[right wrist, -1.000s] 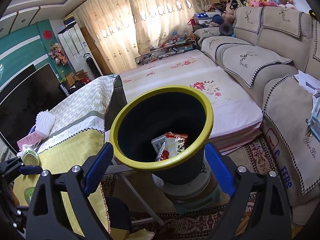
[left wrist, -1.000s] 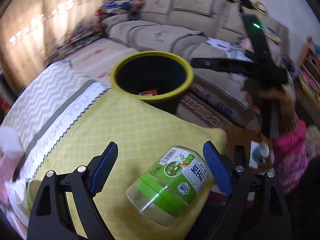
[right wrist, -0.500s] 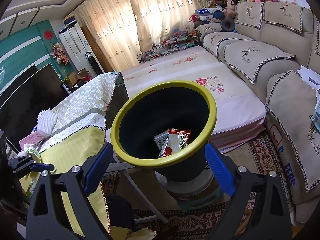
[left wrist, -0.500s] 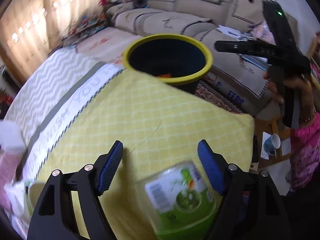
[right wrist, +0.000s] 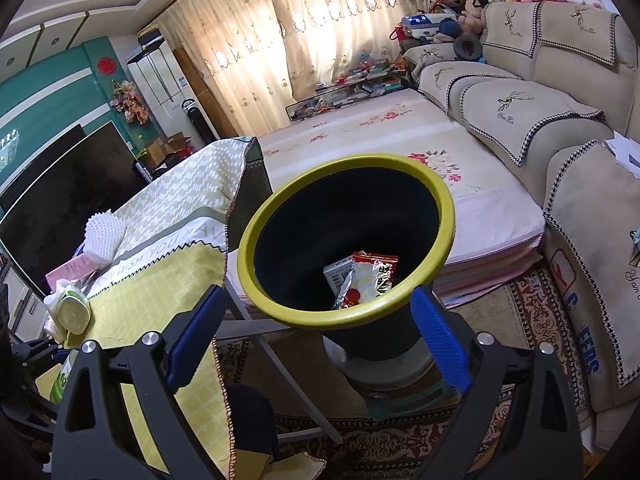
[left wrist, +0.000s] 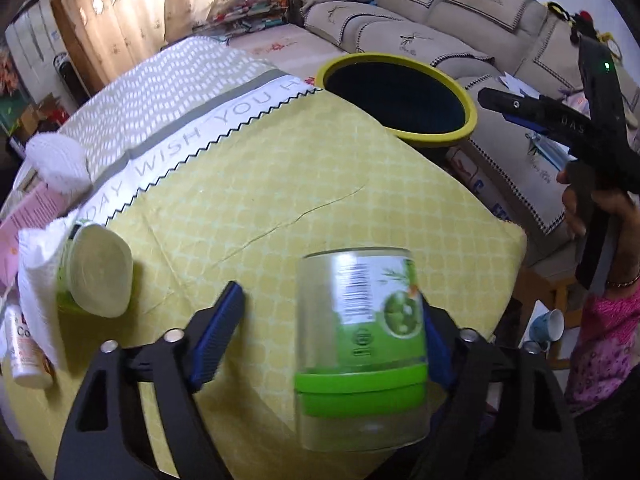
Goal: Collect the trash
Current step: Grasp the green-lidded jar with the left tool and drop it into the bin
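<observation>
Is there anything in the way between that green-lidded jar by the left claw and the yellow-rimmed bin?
Nothing visible blocks it. The jar lies between the closing jaws of the left gripper, with only bare yellow tablecloth between it and the bin past the table's far edge. The round tub sits off to the side.

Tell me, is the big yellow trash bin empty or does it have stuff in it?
Not empty. The right wrist view looks down into the trash bin, where a red and white snack wrapper and a small white box lie at the bottom.
</observation>
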### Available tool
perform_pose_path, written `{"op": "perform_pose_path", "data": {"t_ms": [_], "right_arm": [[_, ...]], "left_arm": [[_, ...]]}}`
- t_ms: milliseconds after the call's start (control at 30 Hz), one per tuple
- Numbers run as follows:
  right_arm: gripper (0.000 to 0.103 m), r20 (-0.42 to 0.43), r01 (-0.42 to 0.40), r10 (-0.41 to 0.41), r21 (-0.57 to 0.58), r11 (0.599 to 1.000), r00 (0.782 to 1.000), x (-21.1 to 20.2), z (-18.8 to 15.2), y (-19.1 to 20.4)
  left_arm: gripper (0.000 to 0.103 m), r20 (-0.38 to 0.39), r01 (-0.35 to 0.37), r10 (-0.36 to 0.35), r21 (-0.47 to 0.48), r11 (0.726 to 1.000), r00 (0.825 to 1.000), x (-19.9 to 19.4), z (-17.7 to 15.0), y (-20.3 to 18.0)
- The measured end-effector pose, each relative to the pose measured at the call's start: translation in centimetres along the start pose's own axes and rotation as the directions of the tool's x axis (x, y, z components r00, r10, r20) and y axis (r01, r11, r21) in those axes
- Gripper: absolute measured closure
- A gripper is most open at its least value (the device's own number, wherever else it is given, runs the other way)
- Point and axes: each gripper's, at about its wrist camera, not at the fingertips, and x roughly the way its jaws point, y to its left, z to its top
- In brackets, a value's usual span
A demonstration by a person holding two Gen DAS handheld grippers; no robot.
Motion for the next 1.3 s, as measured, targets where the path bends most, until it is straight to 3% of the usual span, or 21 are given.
{"op": "perform_pose_path", "data": {"t_ms": [67,400,500,733,1000,1033,1067,1100,1300], "right_arm": [[0.014,0.004,-0.001,0.001,0.004,1.000,1.000,-0.2,-0.1,-0.1],[0.014,0.017,0.007,-0.007,0.028,1.000,1.000,-0.6,-0.2,-1.3],[0.014,0.028,0.023,-0.024,0.039,0.999,0.999,-1.0,0.0,-2.0],[0.014,0.067,0.106,-0.112,0.089,0.990,0.991,-3.0,0.2,-5.0],[0.014,0.070,0.175,-0.186,0.141,0.974,0.980,-4.6,-0.1,-8.2],[0.014,0.069,0.178,-0.190,0.147,0.973,0.979,-4.6,-0.2,-8.5],[0.014,0.068,0.180,-0.191,0.151,0.972,0.979,-4.5,-0.3,-8.6],[0.014,0.066,0.180,-0.192,0.154,0.972,0.979,-4.4,-0.3,-8.7],[0.014,0.056,0.168,-0.177,0.143,0.975,0.983,-3.9,-0.3,-8.3]], "left_arm": [[0.053,0.012,0.001,0.000,-0.003,1.000,1.000,-0.3,0.0,0.2],[0.053,0.021,0.007,-0.007,-0.038,0.999,1.000,0.1,2.7,0.9],[0.053,0.058,0.024,-0.024,0.001,1.000,0.998,-0.2,5.7,0.1],[0.053,0.126,0.129,-0.139,0.082,0.988,0.982,2.5,15.6,-3.3],[0.053,0.086,0.139,-0.149,0.111,0.984,0.985,9.0,23.5,-7.6],[0.046,0.089,0.134,-0.144,0.108,0.985,0.986,9.4,24.1,-7.9],[0.027,0.098,0.122,-0.132,0.101,0.987,0.986,9.7,24.4,-8.0],[0.020,0.121,0.110,-0.119,0.078,0.991,0.985,9.7,25.0,-7.9],[0.019,0.245,0.153,-0.142,-0.026,0.988,0.959,4.9,23.4,-5.6]]}}
